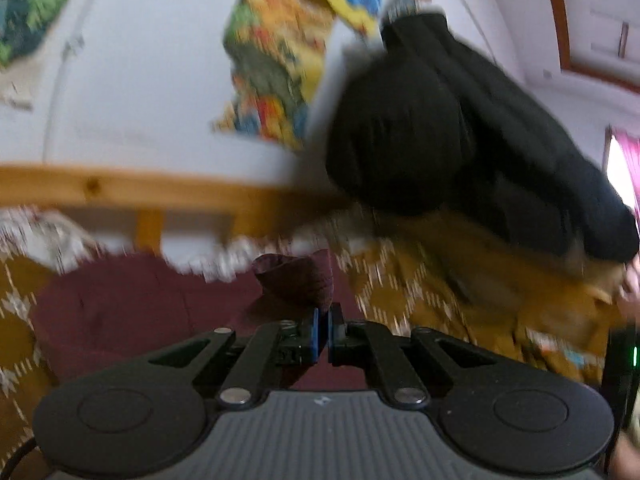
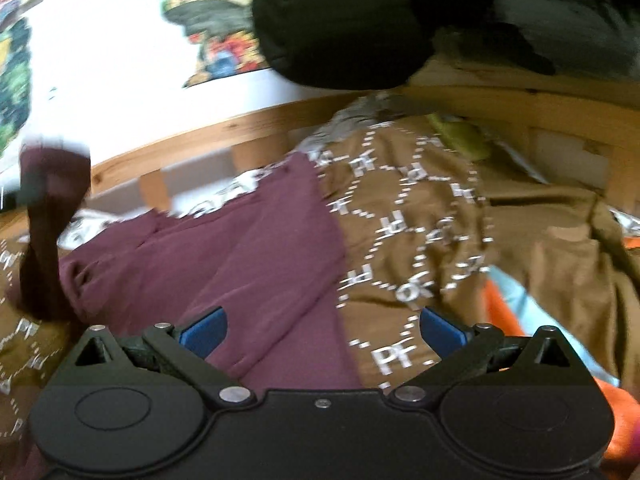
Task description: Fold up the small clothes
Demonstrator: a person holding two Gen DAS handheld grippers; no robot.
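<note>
Left wrist view: left claw [image 1: 323, 330] clamped on a bunched corner of the maroon garment [image 1: 296, 280]. Right wrist view alone shows the garment [image 2: 248, 256] spread on the patterned bedspread [image 2: 404, 216], long axis near-to-far; right claw [image 2: 322, 334] gapes, empty.

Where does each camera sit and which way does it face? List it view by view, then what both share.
Left wrist: sits on the left hand-held gripper, facing forward along fingers shut on a pinch of the maroon garment; beyond, the wooden bed rail.
Right wrist: sits on the right hand-held gripper, fingers open and empty, above the maroon garment.
Shared: garment, patterned brown blanket, rail, black cloth.
</note>
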